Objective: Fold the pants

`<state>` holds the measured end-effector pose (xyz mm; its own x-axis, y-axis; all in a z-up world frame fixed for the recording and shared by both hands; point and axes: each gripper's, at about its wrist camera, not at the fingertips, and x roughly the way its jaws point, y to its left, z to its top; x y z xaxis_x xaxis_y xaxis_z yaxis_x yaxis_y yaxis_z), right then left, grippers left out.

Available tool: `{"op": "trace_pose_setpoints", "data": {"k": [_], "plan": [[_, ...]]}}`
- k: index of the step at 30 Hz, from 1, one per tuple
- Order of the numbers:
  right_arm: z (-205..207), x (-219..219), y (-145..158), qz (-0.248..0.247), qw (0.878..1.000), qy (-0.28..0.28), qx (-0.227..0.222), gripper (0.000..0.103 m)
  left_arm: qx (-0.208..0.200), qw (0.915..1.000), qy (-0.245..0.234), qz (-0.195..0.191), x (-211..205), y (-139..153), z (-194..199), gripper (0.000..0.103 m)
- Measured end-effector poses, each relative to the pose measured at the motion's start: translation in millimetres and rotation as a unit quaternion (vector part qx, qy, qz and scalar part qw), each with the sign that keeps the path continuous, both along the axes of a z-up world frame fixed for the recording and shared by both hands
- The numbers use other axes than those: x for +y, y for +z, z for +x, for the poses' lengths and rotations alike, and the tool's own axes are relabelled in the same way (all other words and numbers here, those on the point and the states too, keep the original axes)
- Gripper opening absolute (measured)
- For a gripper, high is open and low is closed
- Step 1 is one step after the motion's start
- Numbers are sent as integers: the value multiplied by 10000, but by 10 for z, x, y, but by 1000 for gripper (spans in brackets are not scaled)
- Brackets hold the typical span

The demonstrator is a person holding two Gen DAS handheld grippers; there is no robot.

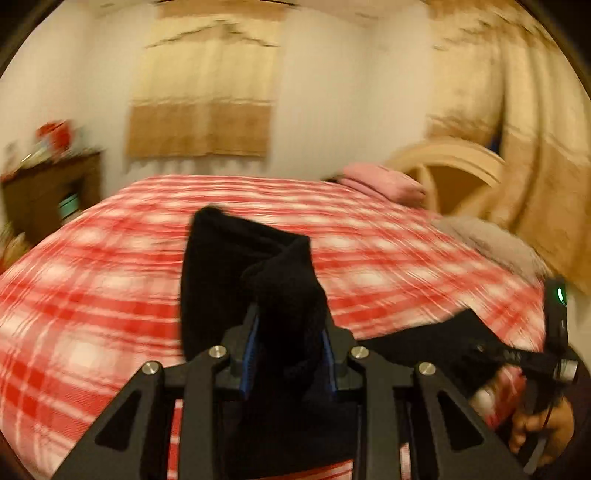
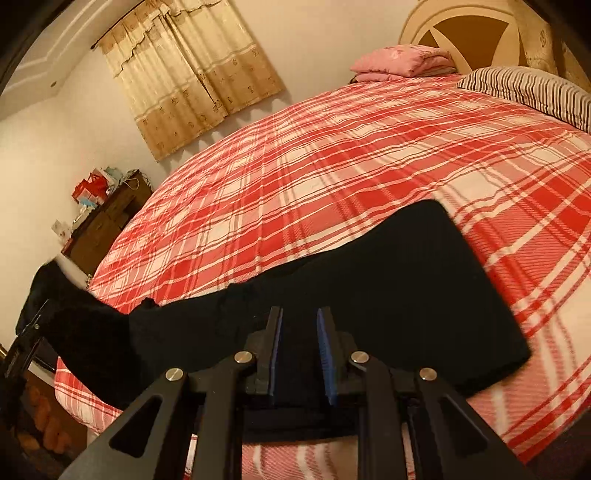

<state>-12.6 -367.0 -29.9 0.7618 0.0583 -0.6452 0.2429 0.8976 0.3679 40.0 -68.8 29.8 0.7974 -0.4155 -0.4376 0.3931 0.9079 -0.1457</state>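
Black pants [image 2: 406, 280] lie across the near part of a bed with a red plaid cover [image 2: 332, 147]. My right gripper [image 2: 299, 332] is shut on the near edge of the pants, and dark cloth fills the narrow gap between its blue pads. My left gripper [image 1: 291, 332] is shut on a bunched end of the pants [image 1: 236, 266], lifted above the bed cover [image 1: 110, 295]. In the right wrist view that raised end runs to the left gripper [image 2: 44, 314] at the far left. The right gripper [image 1: 484, 349] shows at the right edge of the blurred left wrist view, with a hand [image 1: 543, 432] on its handle.
A folded pink blanket [image 2: 402, 59] and a striped pillow [image 2: 528, 88] lie by the headboard [image 2: 461, 33]. A dark wooden dresser [image 2: 107, 221] with clutter stands beyond the bed's left side. A beige curtain [image 2: 192, 74] hangs on the far wall.
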Motion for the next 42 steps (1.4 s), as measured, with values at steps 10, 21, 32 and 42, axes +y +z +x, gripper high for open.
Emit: {"op": "trace_pose_setpoints", "data": {"k": [10,21,32,42], "plan": [[171,144,-72,1519,9809,1191,-229,66,611,9918,-602,951,-658,-719,-58,30],[930,708,-329,2600,9402,2106,634,66,283,9927,-571,1022,-647,-690,-228,30],[1115,947,-570,2564,9312,2320,1152,66,250,9835,-1111,1406,-617,-759,-374,68],[1035,1113,-552,1284,9586,2259,1164,29,217,9959,-186,856,255,-346,-348,73]]}}
